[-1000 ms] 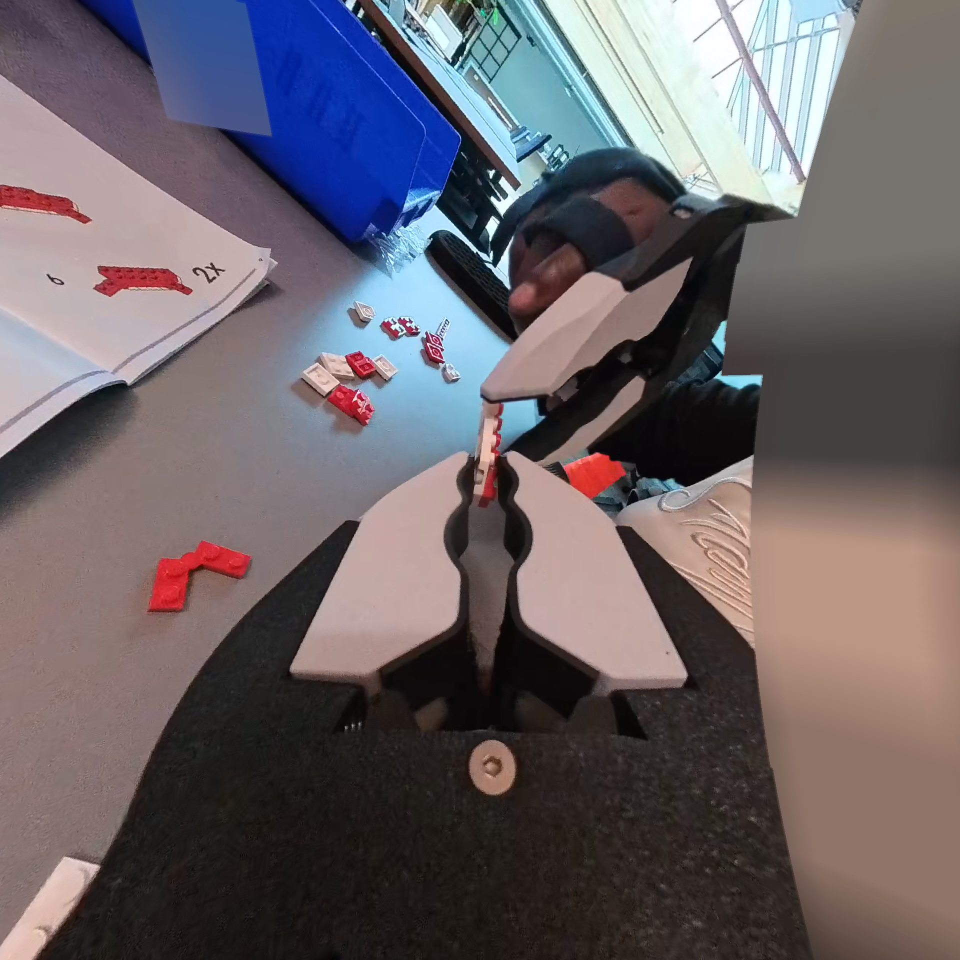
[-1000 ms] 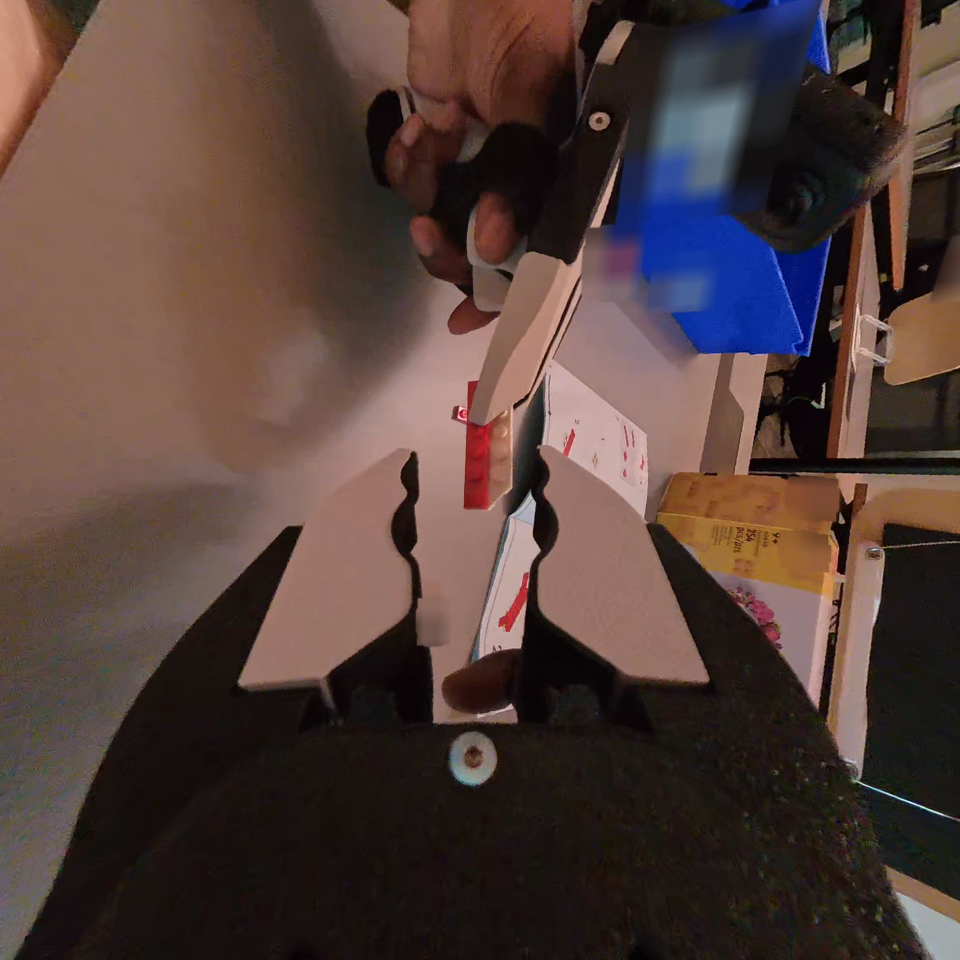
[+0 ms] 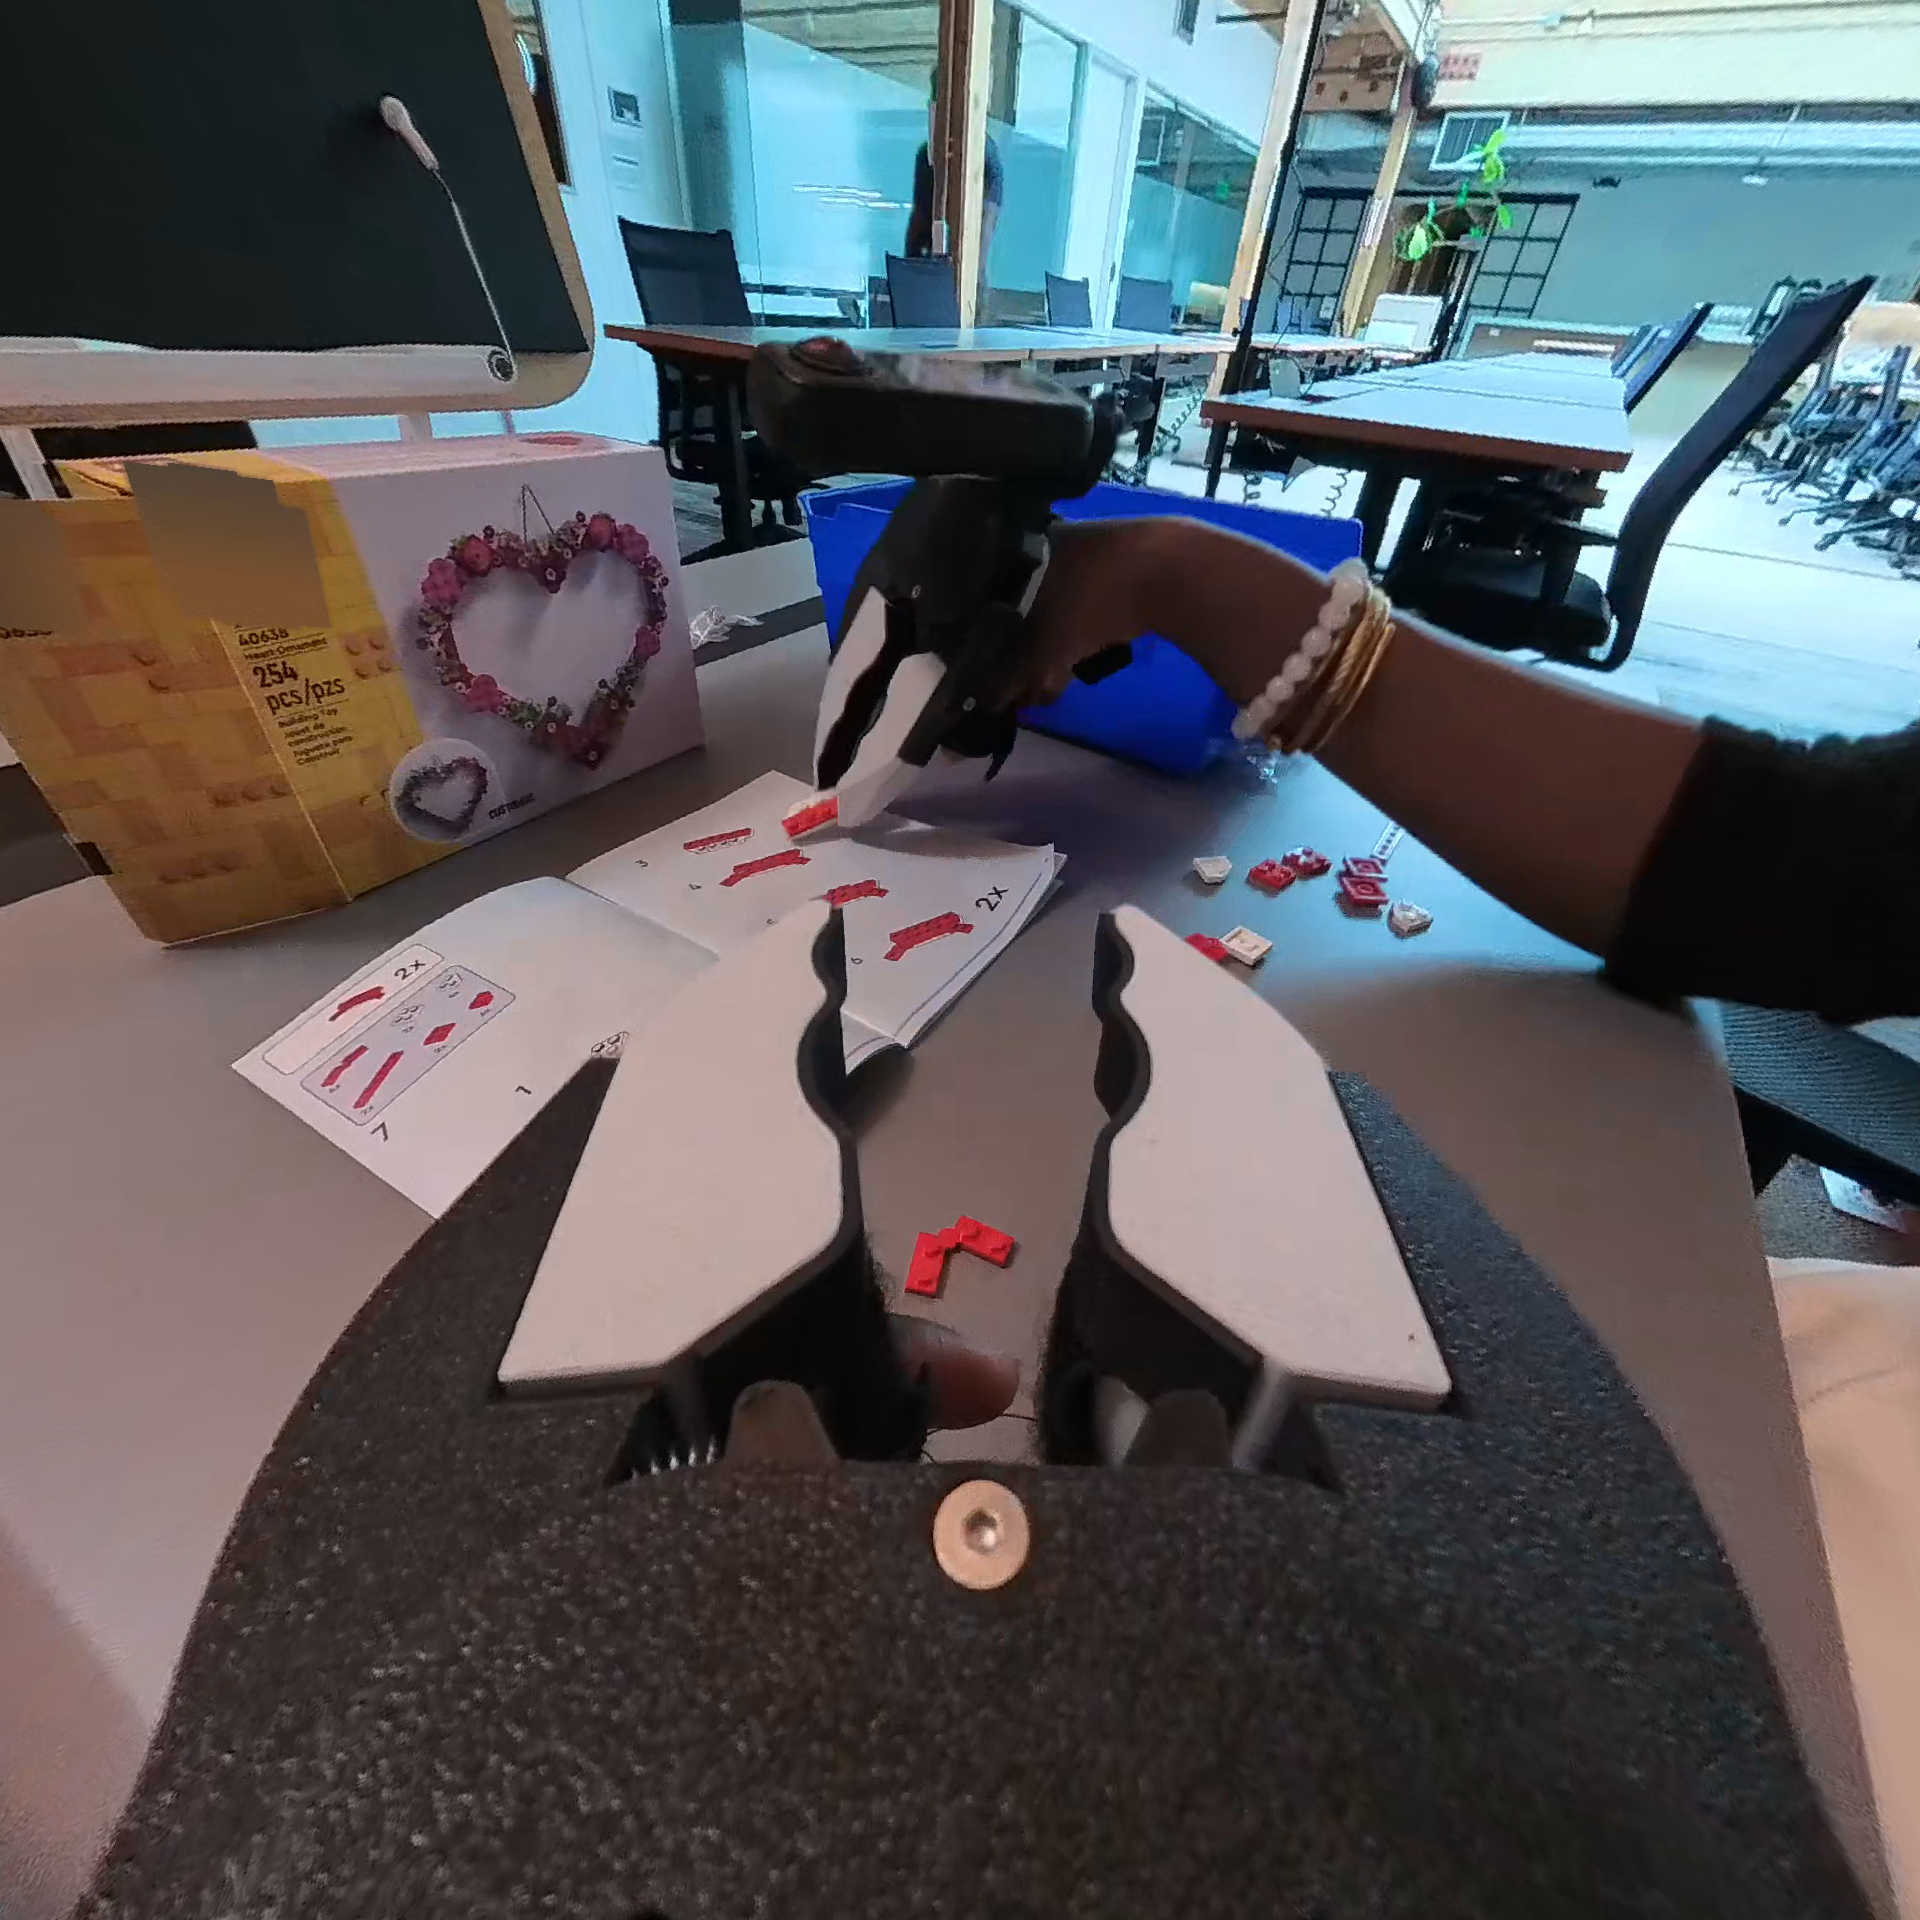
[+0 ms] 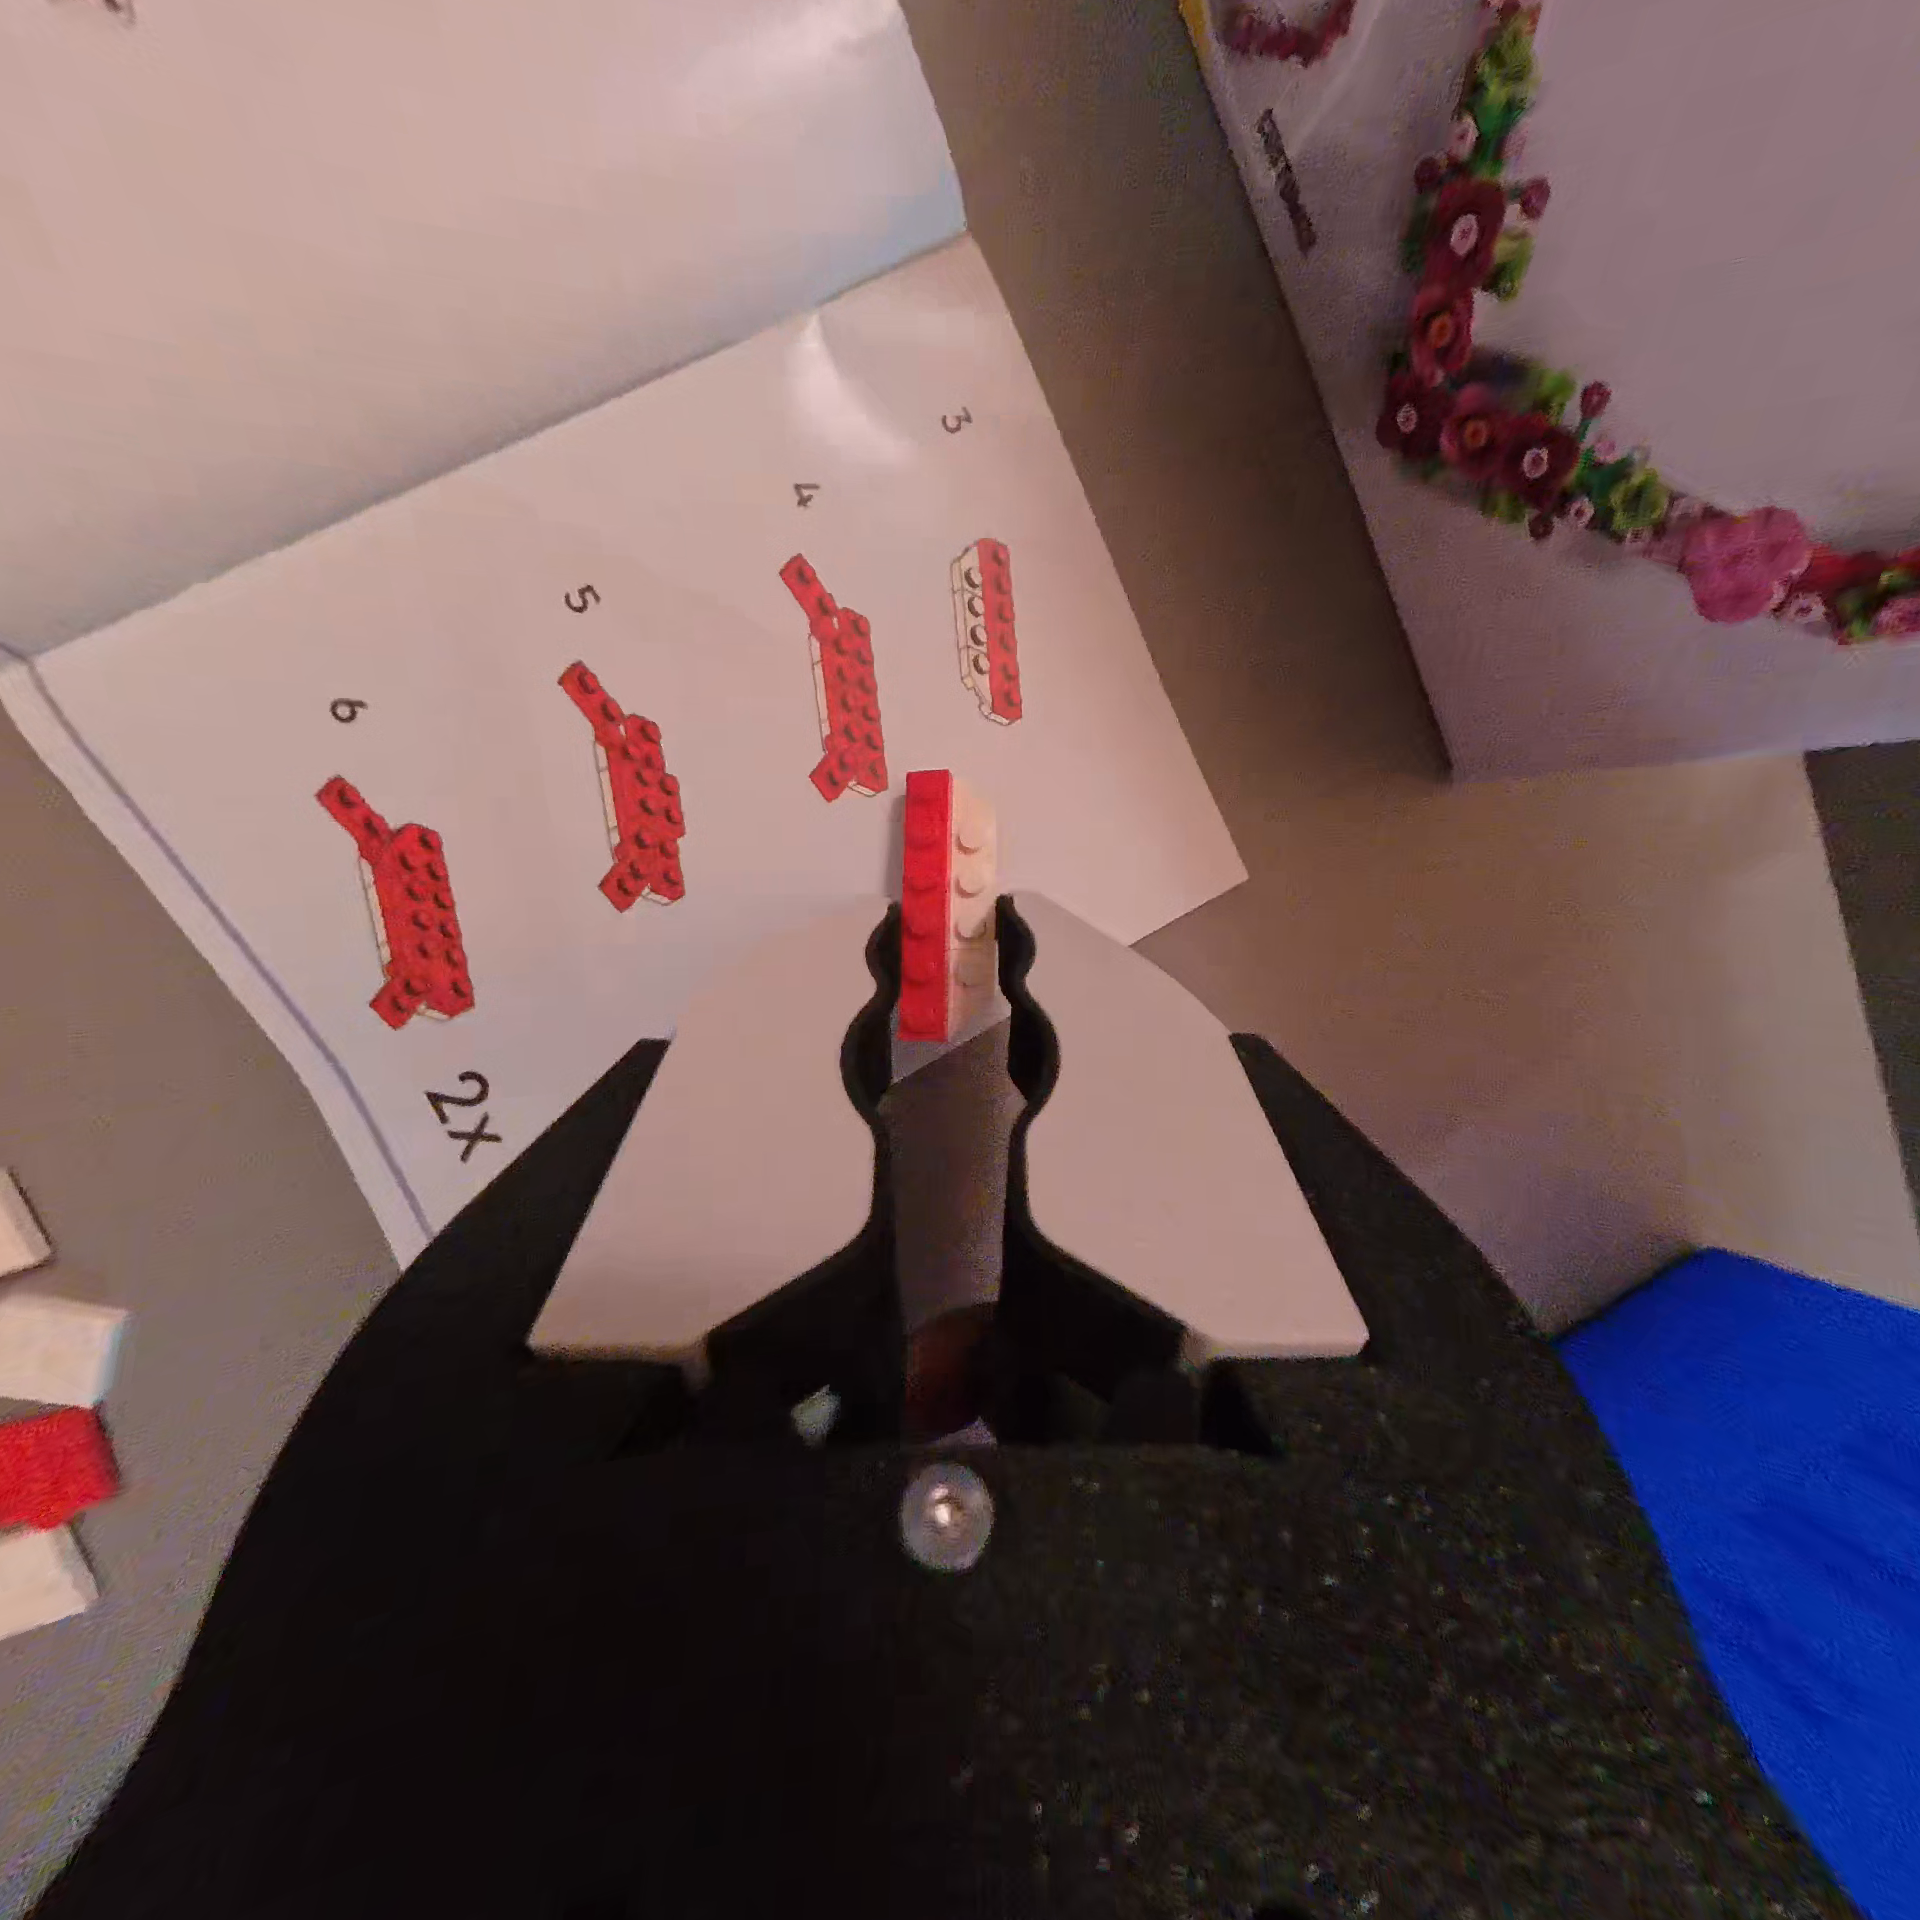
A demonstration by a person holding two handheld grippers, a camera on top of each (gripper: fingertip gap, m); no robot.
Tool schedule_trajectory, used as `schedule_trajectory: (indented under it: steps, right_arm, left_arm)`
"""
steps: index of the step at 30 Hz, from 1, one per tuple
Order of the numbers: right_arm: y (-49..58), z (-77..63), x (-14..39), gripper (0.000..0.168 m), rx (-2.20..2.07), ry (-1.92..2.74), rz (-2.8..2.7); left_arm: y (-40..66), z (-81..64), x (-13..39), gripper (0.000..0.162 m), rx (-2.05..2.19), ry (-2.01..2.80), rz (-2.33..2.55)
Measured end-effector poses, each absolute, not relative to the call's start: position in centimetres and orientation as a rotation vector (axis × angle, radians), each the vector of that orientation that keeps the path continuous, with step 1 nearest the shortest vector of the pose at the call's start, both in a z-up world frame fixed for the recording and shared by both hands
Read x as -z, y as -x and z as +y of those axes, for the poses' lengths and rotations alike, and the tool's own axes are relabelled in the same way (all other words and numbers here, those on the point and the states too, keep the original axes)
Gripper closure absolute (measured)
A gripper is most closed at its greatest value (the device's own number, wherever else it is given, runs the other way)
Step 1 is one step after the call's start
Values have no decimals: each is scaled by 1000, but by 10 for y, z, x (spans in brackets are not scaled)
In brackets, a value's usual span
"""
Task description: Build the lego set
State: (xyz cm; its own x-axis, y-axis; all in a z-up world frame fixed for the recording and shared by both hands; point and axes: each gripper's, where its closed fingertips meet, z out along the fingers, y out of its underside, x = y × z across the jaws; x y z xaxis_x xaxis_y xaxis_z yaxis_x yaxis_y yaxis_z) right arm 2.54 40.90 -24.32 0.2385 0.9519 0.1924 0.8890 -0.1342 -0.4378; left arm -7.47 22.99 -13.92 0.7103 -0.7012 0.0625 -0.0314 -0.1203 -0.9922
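My right gripper [image 4: 943, 909] is shut on a small red and white brick assembly [image 4: 940, 894] and holds it over the open instruction booklet [image 4: 582, 436], close to its printed step pictures. In the left wrist view the same gripper [image 3: 831, 805] shows farther off with the assembly [image 3: 810, 818] at its tip above the booklet [image 3: 644, 935]. My left gripper [image 3: 961, 920] is open and empty above the grey table [image 3: 156, 1195]. A red angled plate piece [image 3: 958, 1252] lies on the table between its fingers.
The set's box [image 3: 343, 665] with a flower heart picture stands at the back left, also in the right wrist view [image 4: 1662, 343]. A blue bin [image 3: 1101, 613] stands behind. Several loose red and white pieces [image 3: 1309, 883] lie right of the booklet.
The left gripper has let go of the assembly, opened and drawn back. The right gripper has shut on the assembly and carried it over the booklet.
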Motion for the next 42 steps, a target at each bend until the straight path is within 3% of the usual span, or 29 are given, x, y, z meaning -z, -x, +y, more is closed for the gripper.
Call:
schedule_trajectory:
  steps: [1, 6, 12, 24, 28, 30, 32, 33, 42]
  right_arm:
    - [-25, 409, 242, 151, -166, 1998, -1748]
    - [-25, 415, 239, 134, -50, 1934, -1916]
    - [-43, 405, 243, 134, 25, 2055, -1967]
    - [-36, 450, 228, 154, 209, 1941, -1885]
    - [-39, 418, 237, 158, -77, 2194, -1741]
    - [-34, 409, 239, 147, -271, 2318, -1585]
    - [-27, 398, 239, 113, -483, 2426, -1458]
    - [-24, 394, 240, 106, -541, 2455, -1422]
    - [-21, 408, 250, 131, -403, 2361, -1549]
  left_arm:
    - [74, 230, 140, 116, 634, 1614, 613]
    - [75, 230, 141, 118, 634, 1616, 612]
    - [76, 229, 142, 119, 637, 1624, 606]
    - [79, 233, 152, 121, 579, 1672, 616]
    - [79, 233, 152, 121, 585, 1676, 611]
    - [79, 233, 153, 121, 577, 1679, 612]
    - [80, 233, 153, 122, 561, 1677, 614]
    - [80, 234, 154, 122, 555, 1678, 614]
    - [82, 235, 154, 123, 534, 1678, 616]
